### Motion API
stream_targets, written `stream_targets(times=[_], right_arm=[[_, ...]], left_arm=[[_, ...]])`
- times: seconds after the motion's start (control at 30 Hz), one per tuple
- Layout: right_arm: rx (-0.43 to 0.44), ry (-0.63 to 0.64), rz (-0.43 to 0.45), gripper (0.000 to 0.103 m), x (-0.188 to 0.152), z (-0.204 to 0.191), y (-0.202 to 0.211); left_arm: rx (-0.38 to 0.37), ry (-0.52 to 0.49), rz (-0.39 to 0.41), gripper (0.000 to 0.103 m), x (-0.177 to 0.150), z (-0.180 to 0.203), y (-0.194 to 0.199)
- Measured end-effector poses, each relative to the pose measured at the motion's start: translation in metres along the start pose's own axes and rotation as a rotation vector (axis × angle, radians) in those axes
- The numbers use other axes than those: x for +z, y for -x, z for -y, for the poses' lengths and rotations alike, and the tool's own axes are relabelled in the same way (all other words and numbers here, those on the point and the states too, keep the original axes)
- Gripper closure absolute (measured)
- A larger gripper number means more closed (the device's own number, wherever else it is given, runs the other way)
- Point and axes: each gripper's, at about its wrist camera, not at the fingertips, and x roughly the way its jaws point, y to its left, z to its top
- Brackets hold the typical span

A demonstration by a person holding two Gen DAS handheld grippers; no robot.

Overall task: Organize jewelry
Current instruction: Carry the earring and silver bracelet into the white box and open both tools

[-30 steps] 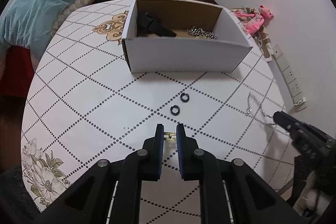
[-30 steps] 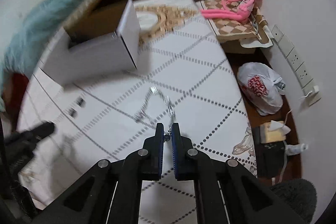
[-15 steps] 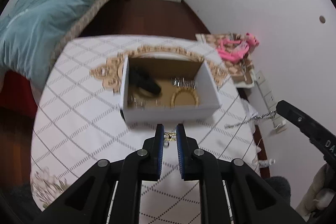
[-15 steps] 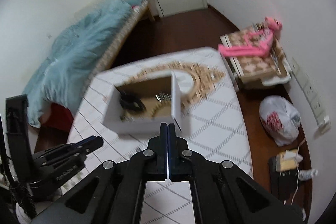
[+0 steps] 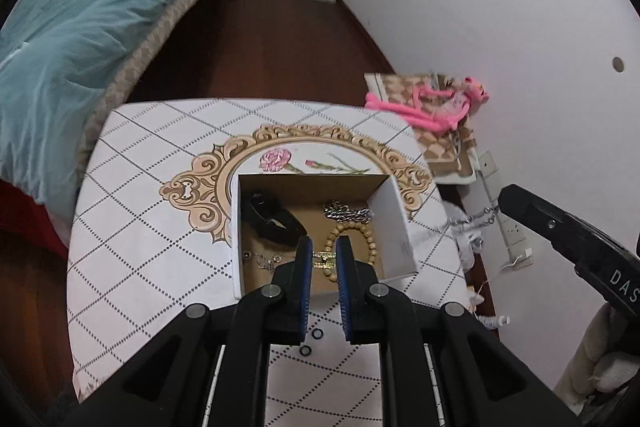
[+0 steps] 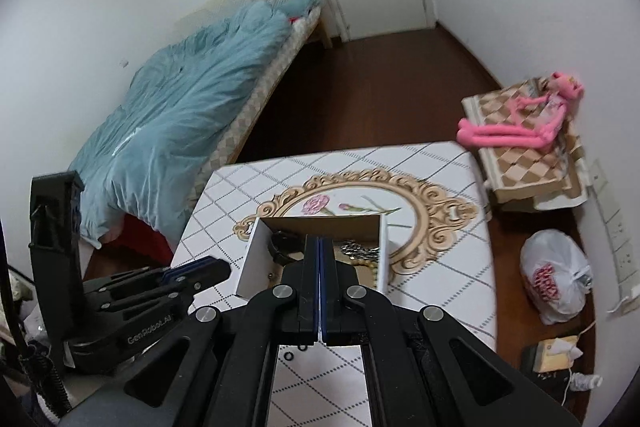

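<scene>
A white cardboard box (image 5: 394, 223) stands on the table and holds a black band (image 5: 272, 219), a silver chain (image 5: 346, 213) and a beaded bracelet (image 5: 370, 243). My left gripper (image 5: 322, 255) is shut on a small gold clasp piece (image 5: 323, 255), high above the box. My right gripper (image 6: 320, 247) is shut; in the left wrist view its tip (image 5: 508, 201) holds a silver chain necklace (image 5: 468, 221) that dangles right of the box. In the right wrist view the box (image 6: 382, 247) lies under the fingers.
Two small black rings (image 5: 311, 342) lie on the white checked table (image 5: 140, 227) in front of the box. A bed with a blue quilt (image 6: 176, 115) is at the left. A pink plush toy (image 6: 520, 131) lies on a stool at the right, a plastic bag (image 6: 554, 275) on the floor.
Both grippers have risen well above the table and moved over the box. The gold piece and the chain necklace were lifted off the table with them.
</scene>
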Motion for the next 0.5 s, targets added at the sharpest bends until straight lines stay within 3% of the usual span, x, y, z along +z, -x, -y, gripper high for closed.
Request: stream_targets(times=[0.1,0.33,0.4,0.43,0.47,0.5], right_arm=[[0.011,-0.005,-0.064,0.103,0.009,0.002,-0.031],[0.003,0.034,-0.164,0.103,0.022,-0.005,-0.080],[-0.005,0.041,-0.178,0.103,0.025,-0.006,-0.088],[-0.002,0.048,-0.204,0.103,0.026,-0.007,-0.094],[0.001,0.045,-0.229,0.103,0.027,-0.007,-0.100],[0.001,0.041,-0.259,0.103,0.027,-0.006,-0.105]], left_arm=[[-0.002,0.022,-0.044,0.094,0.011,-0.011,-0.019],[0.082,0.076,-0.122,0.087,0.028,-0.028,-0.042],[0.120,0.072,-0.122,0.060,0.031,-0.031,-0.046],[0.134,0.073,-0.119,0.031,0.032,-0.033,-0.046],[0.143,0.079,-0.112,0.018,0.032,-0.037,-0.046],[0.146,0.087,-0.101,0.018,0.032,-0.039,-0.045]])
